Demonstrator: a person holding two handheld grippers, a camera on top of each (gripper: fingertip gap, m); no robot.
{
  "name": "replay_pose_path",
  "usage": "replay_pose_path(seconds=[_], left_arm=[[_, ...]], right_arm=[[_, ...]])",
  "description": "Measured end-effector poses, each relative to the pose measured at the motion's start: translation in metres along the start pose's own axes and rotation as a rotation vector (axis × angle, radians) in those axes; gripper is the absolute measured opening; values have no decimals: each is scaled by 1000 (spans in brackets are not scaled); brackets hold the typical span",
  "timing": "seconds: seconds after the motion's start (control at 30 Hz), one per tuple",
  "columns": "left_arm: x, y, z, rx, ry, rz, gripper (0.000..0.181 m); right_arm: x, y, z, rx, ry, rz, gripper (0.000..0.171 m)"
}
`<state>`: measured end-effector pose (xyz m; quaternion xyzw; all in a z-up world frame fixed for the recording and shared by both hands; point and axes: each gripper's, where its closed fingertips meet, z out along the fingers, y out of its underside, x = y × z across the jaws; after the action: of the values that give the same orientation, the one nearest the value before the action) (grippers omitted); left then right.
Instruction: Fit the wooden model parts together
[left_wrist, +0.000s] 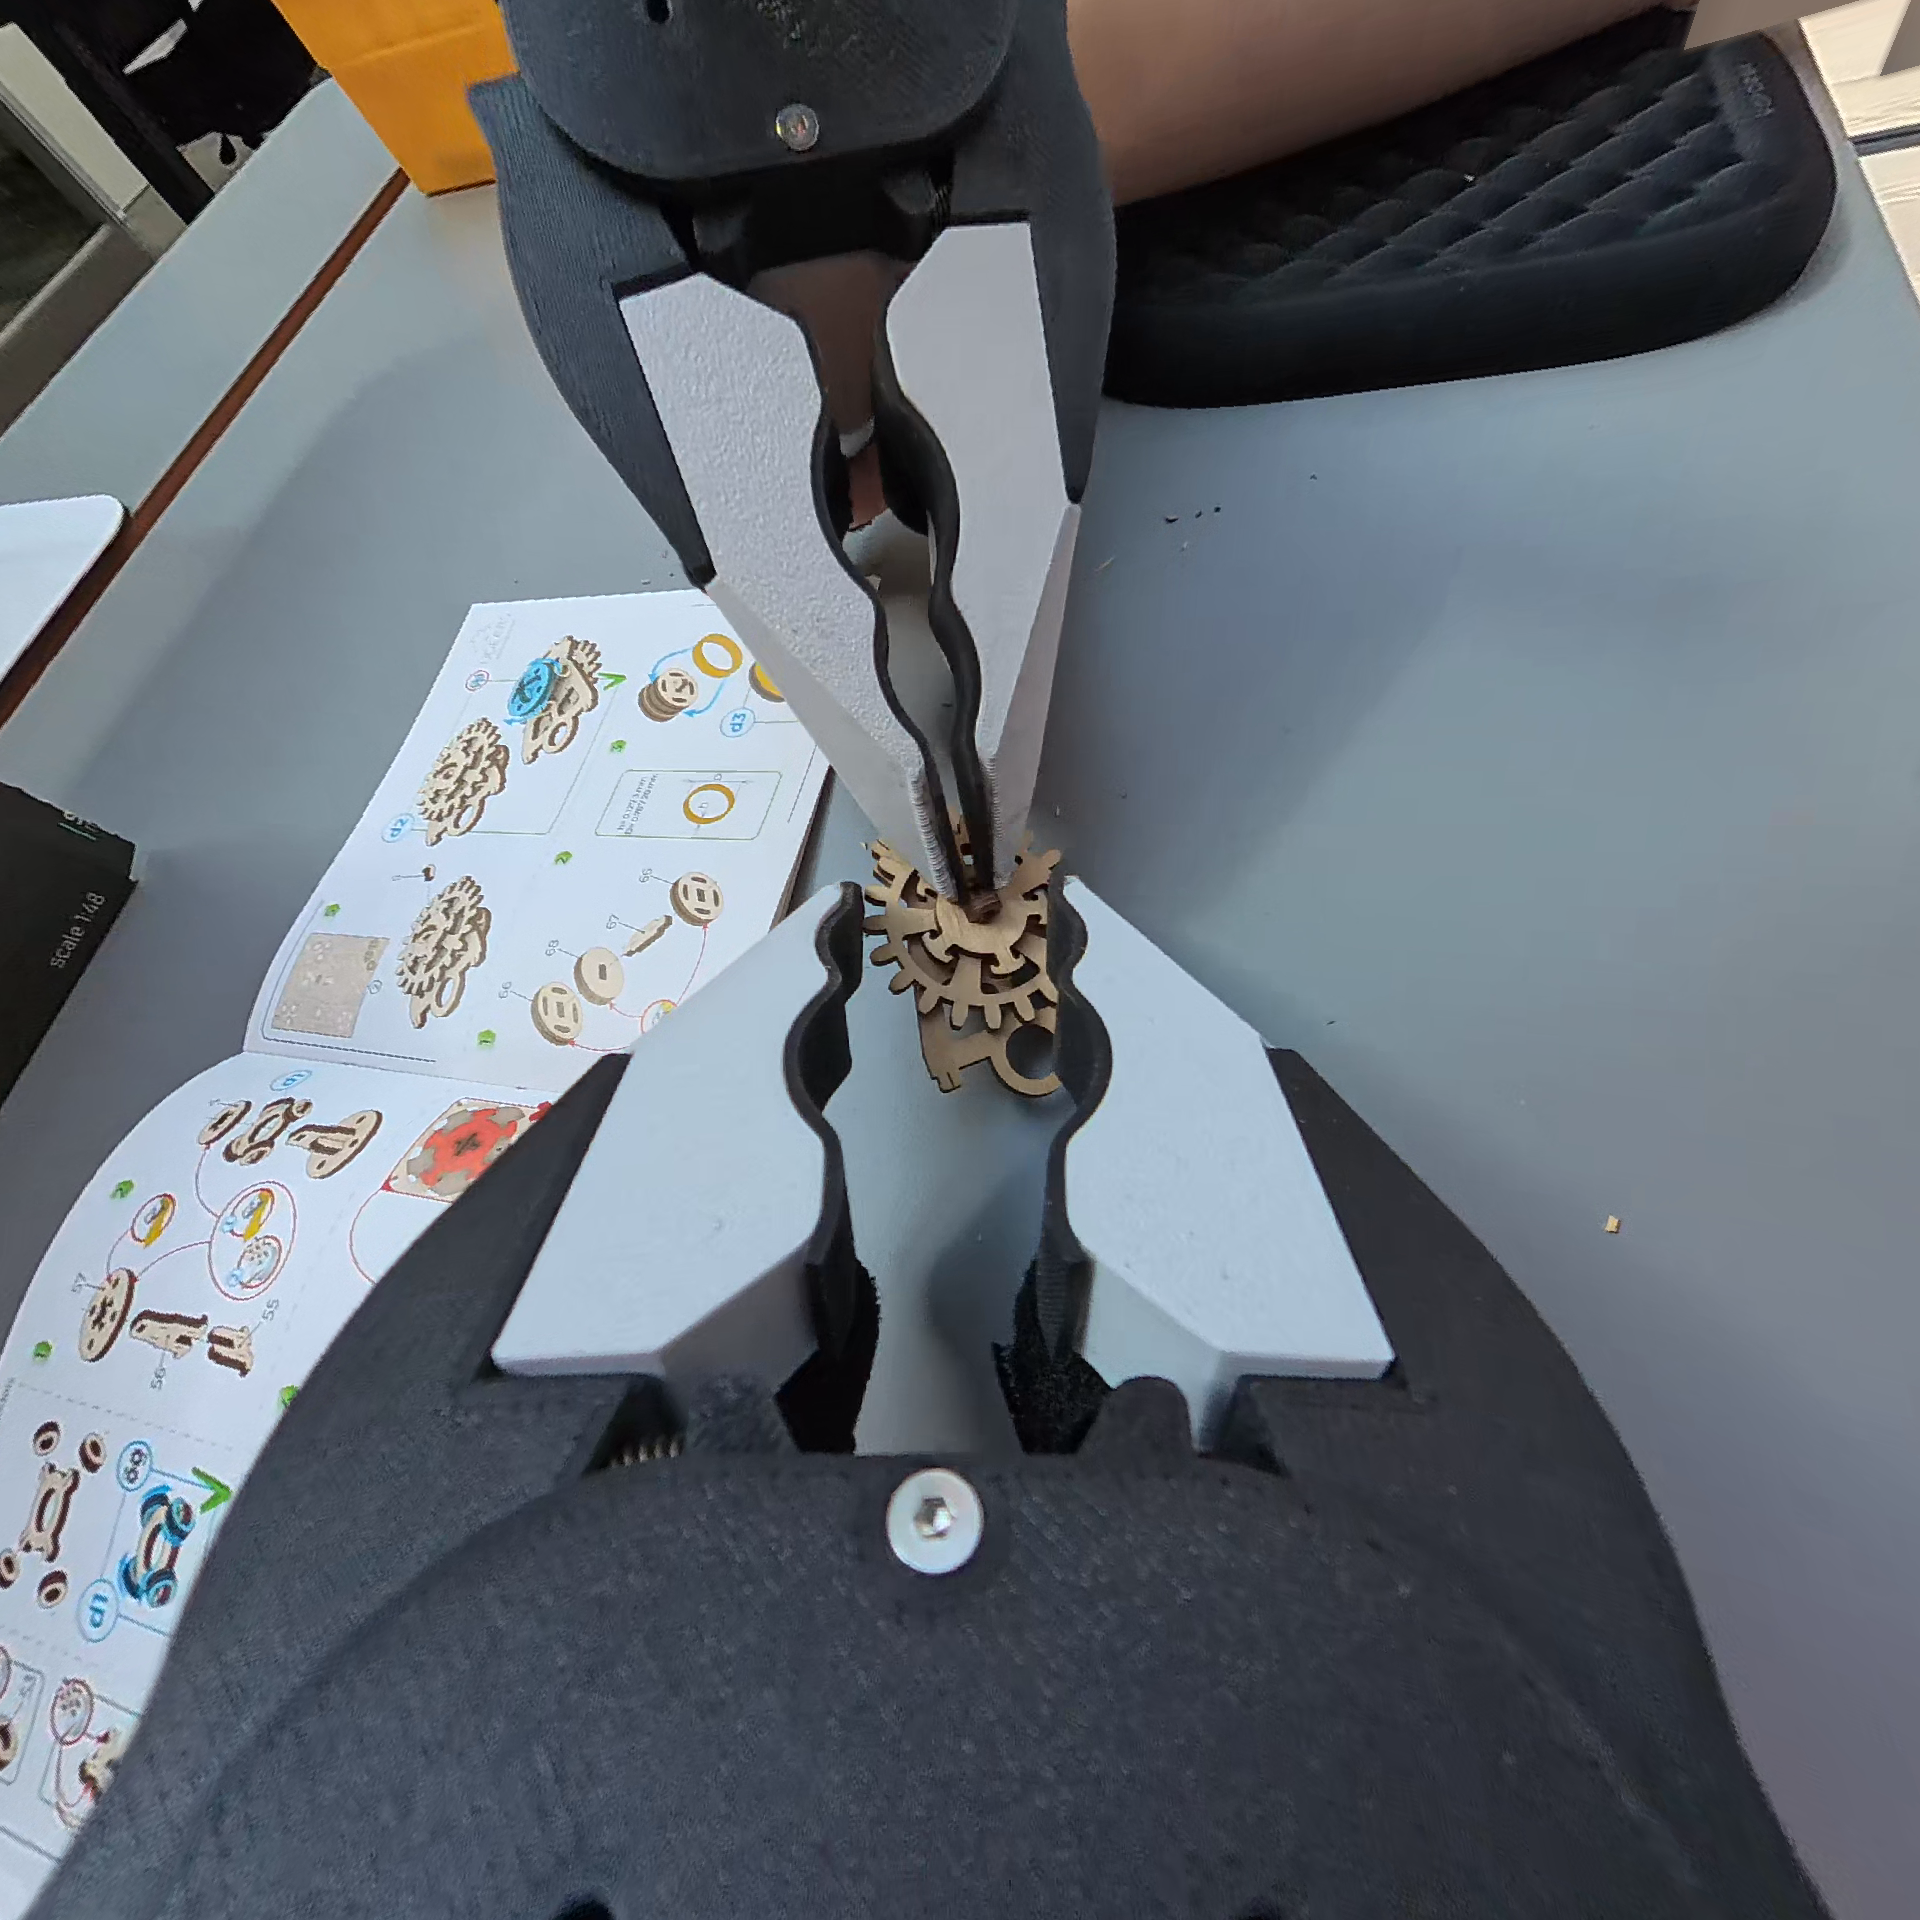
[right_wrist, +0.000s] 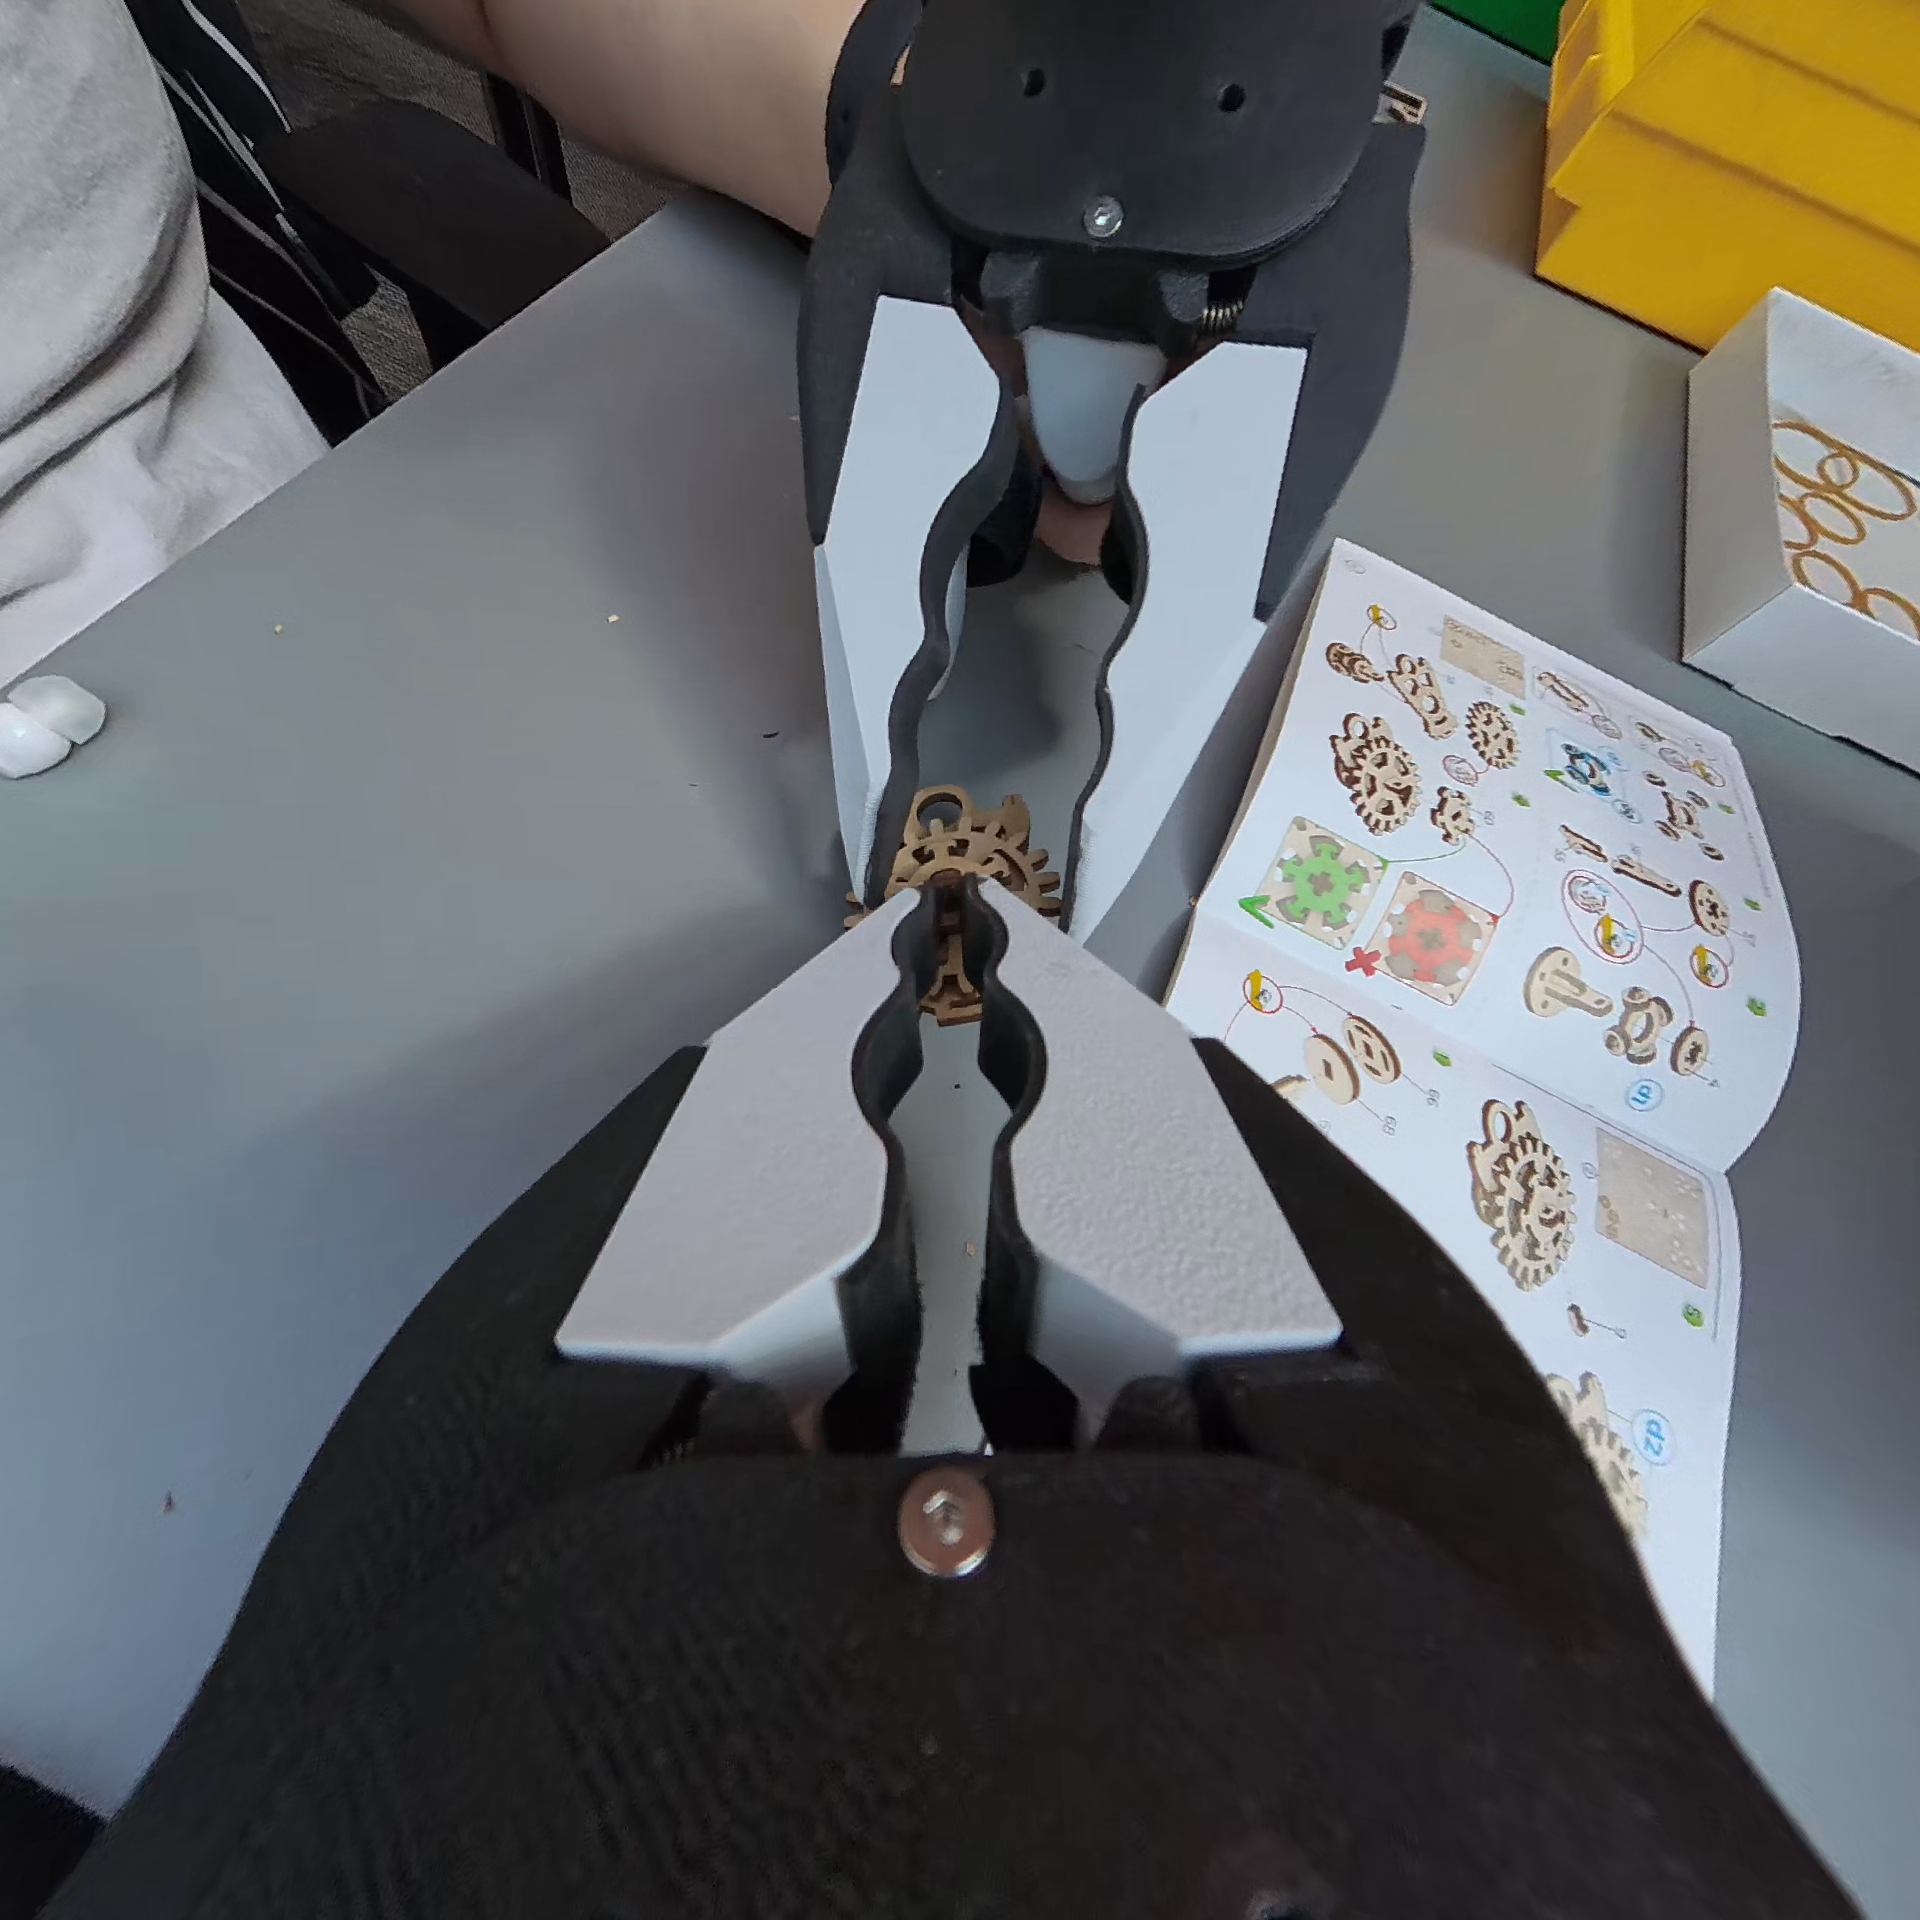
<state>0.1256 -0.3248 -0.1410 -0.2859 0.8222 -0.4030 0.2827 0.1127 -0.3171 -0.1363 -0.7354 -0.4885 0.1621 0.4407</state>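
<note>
Through the left wrist view, I see my left gripper (left_wrist: 961, 914) with its jaws spread around the wooden gear assembly (left_wrist: 971, 961), one fingertip at each side; I judge them bracing it, though firm contact is hard to confirm. That assembly sits on the grey desk (left_wrist: 1455, 831) beside the open instruction booklet (left_wrist: 520, 831). Opposite, the right gripper (left_wrist: 966, 873) comes down with jaws pinched on a small dark wooden pin (left_wrist: 982, 906) at the gear hub.

Over in the right wrist view, my right gripper (right_wrist: 948, 899) is closed on that pin right at the gear assembly (right_wrist: 966, 852), with the left gripper (right_wrist: 971, 831) straddling it from beyond. A white box (right_wrist: 1808, 540) and yellow bins (right_wrist: 1725, 156) stand well apart.

My worry: if the pin goes in tilted it may jam or snap, and a loose brace would let the stack slide or the gears separate.
</note>
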Motion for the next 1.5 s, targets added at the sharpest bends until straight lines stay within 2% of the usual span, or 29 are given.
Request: replay_pose_path(seconds=[0.07,0.13,0.2,0.33,0.43,1.5], left_arm=[[-4,0,0,-5,-26,-24,37],[-11,1,-2,-2,-81,-45,50],[-13,2,-4,-7,-99,-65,50],[-9,2,-3,-12,-84,-64,35],[-9,2,-2,-15,-79,-76,31],[-5,2,-2,-11,28,-183,29]], right_arm=[[2,1,-1,-8,11,31,2],[5,2,-2,-7,36,42,2],[7,3,-3,-2,58,75,2],[9,5,-5,23,72,155,2],[12,6,-6,34,81,193,2],[8,4,-6,36,87,212,1]])
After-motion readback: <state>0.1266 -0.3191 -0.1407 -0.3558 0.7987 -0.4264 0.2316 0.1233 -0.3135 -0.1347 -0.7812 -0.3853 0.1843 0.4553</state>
